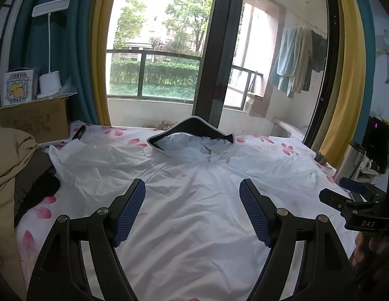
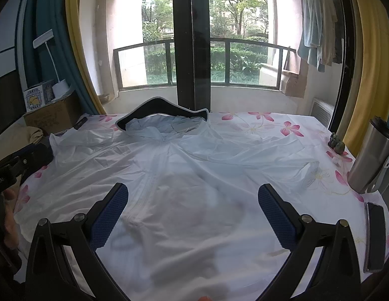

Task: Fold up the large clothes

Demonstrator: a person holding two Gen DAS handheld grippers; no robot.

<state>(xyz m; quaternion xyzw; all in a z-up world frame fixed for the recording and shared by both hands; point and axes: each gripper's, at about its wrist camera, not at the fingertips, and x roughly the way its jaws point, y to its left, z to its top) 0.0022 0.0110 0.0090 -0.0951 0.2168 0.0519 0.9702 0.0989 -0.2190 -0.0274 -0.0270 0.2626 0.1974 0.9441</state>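
A large white hooded jacket (image 1: 191,200) lies spread flat, front up, on a flowered cloth (image 1: 38,213). Its hood with a dark brim (image 1: 191,129) points toward the window. The zipper (image 2: 146,180) runs down the middle. One sleeve (image 1: 94,155) is bunched at the left; the other sleeve (image 2: 244,150) lies folded across the chest. My left gripper (image 1: 192,188) hovers open over the jacket's body, holding nothing. My right gripper (image 2: 193,193) is also open above the lower body. The right gripper's housing (image 1: 355,208) shows at the left wrist view's right edge.
A cardboard box (image 1: 36,120) with a white lamp (image 1: 50,80) stands at the back left beside tan fabric (image 1: 8,165). A steel flask (image 2: 370,155), a small figurine (image 2: 336,145) and a phone (image 2: 375,235) sit along the right edge. A glass door stands behind.
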